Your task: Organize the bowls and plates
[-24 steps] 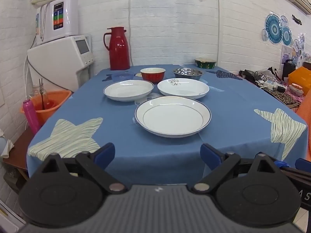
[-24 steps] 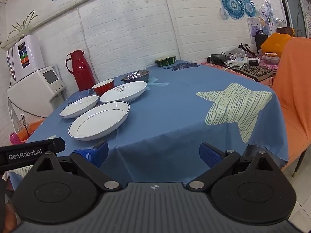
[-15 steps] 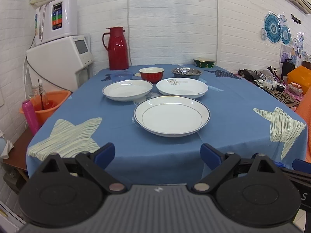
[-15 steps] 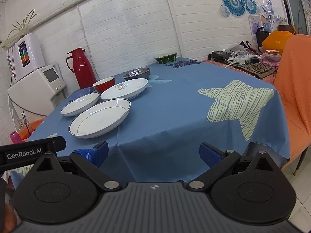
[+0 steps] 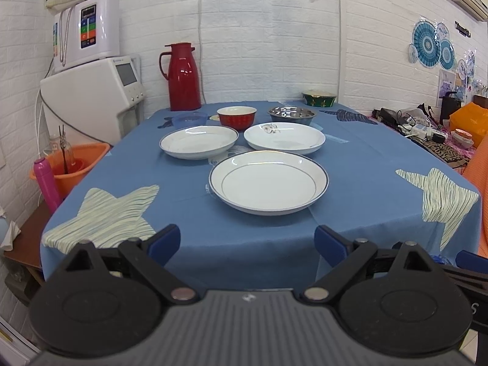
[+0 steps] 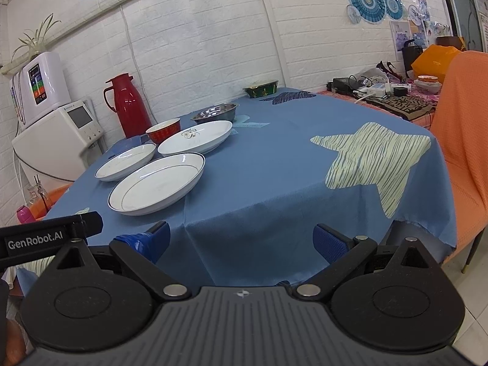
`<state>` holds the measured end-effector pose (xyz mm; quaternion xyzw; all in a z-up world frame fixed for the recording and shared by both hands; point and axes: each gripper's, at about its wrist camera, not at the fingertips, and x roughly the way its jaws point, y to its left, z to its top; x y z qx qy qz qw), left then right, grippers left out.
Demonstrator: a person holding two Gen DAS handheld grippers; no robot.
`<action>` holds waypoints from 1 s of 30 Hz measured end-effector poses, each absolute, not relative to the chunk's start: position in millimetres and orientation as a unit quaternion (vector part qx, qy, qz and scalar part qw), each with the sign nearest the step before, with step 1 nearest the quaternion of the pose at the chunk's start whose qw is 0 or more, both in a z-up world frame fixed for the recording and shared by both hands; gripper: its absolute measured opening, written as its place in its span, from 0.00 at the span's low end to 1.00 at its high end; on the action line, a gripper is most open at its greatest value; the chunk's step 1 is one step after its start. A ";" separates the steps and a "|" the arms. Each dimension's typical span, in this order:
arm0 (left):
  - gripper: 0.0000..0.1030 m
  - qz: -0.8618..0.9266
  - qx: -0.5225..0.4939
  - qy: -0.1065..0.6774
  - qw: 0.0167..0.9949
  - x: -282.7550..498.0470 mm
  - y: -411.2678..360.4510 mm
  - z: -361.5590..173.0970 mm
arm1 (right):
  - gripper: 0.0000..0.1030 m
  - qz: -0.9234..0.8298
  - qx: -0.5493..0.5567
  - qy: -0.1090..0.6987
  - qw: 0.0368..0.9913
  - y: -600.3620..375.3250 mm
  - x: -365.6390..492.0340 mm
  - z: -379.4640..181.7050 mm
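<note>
Nothing is gathered yet: both the left gripper (image 5: 247,241) and right gripper (image 6: 241,239) hang off the near edge of the worktop (image 5: 366,183), spread wide and empty. Three shallow white plates sit apart mid-worktop, the blue-rimmed plate (image 5: 268,181) nearest, with a red bowl (image 5: 237,117) and steel bowl (image 5: 292,115) behind. I judge the next move is reaching forward to that nearest plate's thin rim.

bare cloth (image 5: 268,244) ahead, plates (image 5: 268,187) beyond
</note>
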<state>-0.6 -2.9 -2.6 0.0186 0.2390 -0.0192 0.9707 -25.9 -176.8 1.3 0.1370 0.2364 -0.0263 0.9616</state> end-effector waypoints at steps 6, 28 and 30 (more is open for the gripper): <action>0.91 -0.019 0.019 0.240 0.970 0.0 -3.3 -2.1 | 0.85 -0.025 0.139 0.239 0.961 -177.3 -25.2 0.2; 0.91 -0.021 0.020 0.248 0.968 3.8 -3.4 -7.0 | 0.85 -0.024 0.138 0.246 0.959 -177.9 -23.5 -2.9; 0.91 -0.023 0.023 0.253 0.967 8.3 -3.9 -7.4 | 0.85 -0.022 0.134 0.251 0.958 -177.1 -21.9 -4.0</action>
